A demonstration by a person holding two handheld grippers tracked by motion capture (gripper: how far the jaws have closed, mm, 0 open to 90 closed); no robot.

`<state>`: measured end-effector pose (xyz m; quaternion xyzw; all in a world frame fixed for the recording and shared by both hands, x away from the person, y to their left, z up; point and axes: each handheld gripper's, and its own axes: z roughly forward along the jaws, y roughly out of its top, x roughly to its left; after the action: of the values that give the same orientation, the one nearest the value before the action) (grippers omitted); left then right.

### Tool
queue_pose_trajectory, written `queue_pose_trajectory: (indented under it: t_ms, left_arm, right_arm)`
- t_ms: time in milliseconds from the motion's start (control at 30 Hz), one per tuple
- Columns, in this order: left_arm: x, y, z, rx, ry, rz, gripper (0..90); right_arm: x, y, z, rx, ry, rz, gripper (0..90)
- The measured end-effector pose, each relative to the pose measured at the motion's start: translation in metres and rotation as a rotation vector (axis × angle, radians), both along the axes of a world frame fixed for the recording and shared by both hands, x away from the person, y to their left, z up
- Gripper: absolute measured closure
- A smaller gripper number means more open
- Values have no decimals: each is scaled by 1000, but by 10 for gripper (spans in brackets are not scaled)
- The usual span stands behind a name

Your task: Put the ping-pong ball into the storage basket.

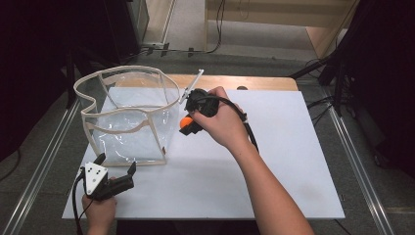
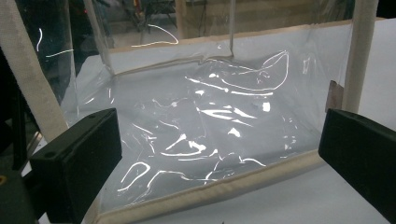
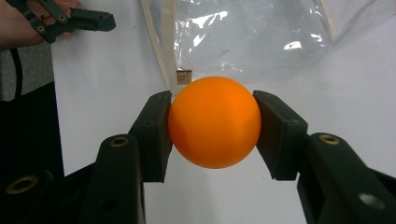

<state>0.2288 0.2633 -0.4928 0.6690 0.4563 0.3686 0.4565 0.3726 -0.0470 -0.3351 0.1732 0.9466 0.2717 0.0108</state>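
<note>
now | right tongs [image 3: 212, 133] clamp orange ball [image 3: 214, 122] | left tongs [image 2: 219, 154] wide (facing clear bag [image 2: 210, 121])

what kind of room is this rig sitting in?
Probably a lab or data-collection workspace, not a home. A white sheet covers a metal-framed table, cables run across the floor behind it, and the person works with the left gripper and the right gripper, which clamps an orange ball.
</note>
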Motion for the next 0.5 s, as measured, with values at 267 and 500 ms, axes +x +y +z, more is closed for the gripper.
queue_pose_trajectory:
  t_ms: [267,500]
  left_arm:
    - [0,0,0,-4,-2,1,0]
    - [0,0,0,-4,-2,2,0]
  right_arm:
    - [3,0,9,6,-4,4,478]
    - [5,3,15,6,-7,10,478]
